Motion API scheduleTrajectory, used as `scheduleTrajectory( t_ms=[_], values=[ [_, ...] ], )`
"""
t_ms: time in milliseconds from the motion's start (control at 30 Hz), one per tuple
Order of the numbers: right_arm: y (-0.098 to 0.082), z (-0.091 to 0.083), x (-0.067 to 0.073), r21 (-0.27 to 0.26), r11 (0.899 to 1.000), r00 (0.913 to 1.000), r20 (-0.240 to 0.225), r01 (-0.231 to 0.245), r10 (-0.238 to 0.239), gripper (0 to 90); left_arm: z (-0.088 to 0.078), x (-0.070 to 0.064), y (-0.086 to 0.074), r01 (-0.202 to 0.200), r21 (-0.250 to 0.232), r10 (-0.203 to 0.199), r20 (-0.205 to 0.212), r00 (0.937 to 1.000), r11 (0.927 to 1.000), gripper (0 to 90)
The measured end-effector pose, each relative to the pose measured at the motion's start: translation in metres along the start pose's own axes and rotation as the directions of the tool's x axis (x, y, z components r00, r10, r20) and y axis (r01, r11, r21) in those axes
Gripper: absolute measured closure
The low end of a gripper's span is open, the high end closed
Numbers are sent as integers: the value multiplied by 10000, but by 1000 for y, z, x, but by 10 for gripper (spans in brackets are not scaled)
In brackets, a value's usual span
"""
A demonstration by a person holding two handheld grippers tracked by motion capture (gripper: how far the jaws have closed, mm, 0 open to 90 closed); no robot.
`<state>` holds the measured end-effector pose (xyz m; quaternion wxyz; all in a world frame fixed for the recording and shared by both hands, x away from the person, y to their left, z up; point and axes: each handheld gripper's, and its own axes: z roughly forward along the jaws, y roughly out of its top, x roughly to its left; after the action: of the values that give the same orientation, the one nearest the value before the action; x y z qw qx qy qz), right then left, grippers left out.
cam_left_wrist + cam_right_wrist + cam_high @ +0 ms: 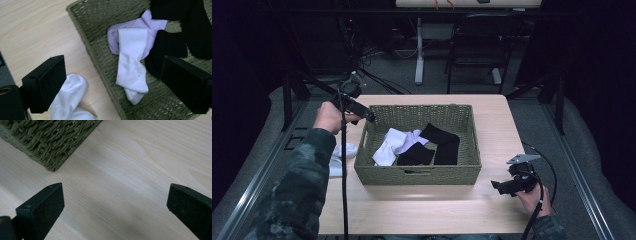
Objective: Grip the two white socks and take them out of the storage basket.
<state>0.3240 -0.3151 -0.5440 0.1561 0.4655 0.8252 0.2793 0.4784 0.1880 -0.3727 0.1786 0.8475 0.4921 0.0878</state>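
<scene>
A person's left gripper (371, 118) hovers over the near-left corner of a woven green basket (417, 175) on a pale wooden table (492, 120), its jaws spread wide with nothing between them. In the left gripper view (112, 82), a white sock (131, 72) lies stretched inside the basket directly below and between the jaws, its upper end resting on a pale lilac sock (147, 23). Black socks (175, 32) are heaped just beyond, toward the gripper's right jaw. Outside the basket wall, on the bare tabletop beneath the gripper's left jaw, sits a second white sock (68, 100), bunched up; the high view shows it as a white bundle (343, 152) just beside the basket's left side, under the person's camouflage-patterned sleeve (297, 190).

The right gripper (499, 187) is held low over the table's near-right area, just beyond the basket's front-right corner, pointing toward it. Its jaws likewise stand wide apart and empty: in the right gripper view (113, 207) only bare wood grain lies between them, with the basket's braided corner (52, 142) ahead and off to the side of its left jaw.
</scene>
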Motion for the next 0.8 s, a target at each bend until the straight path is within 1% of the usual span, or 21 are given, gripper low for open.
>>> scheduleTrajectory(
  t_ms=[200,300,333,433,567,600,633,767,800],
  values=[
    [-1,0,0,-6,10000,10000,20,-28,28,6,18,-17,14,-247,114,245,187,9995,9996,62],
    [-1,-1,0,-40,10000,10000,2,-57,57,6,29,-25,19,-297,171,291,323,9991,9994,63],
    [-1,-1,0,-34,10000,10000,12,-56,56,6,34,-27,21,-374,238,366,344,9987,9990,63],
    [-1,-1,0,-15,10000,10000,21,-24,24,6,46,-33,24,-364,399,346,430,9985,9985,64],
    [-1,-1,0,-23,10000,10000,40,-33,33,6,63,-38,25,-331,559,305,474,9984,9979,66],
    [-1,-1,1,-88,9999,10000,-24,-96,95,6,67,-38,25,-322,637,290,498,9983,9974,67],
    [-1,0,1,-81,9999,10000,-32,-92,92,6,72,-39,25,-289,638,256,522,9983,9975,68],
    [0,-1,1,-104,9999,10000,-42,-79,78,6,90,-38,23,-155,907,104,557,9984,9958,75],
    [0,-1,1,-82,9999,10000,-16,-68,68,6,94,-38,22,-68,940,11,606,9982,9955,75]
  ],
)
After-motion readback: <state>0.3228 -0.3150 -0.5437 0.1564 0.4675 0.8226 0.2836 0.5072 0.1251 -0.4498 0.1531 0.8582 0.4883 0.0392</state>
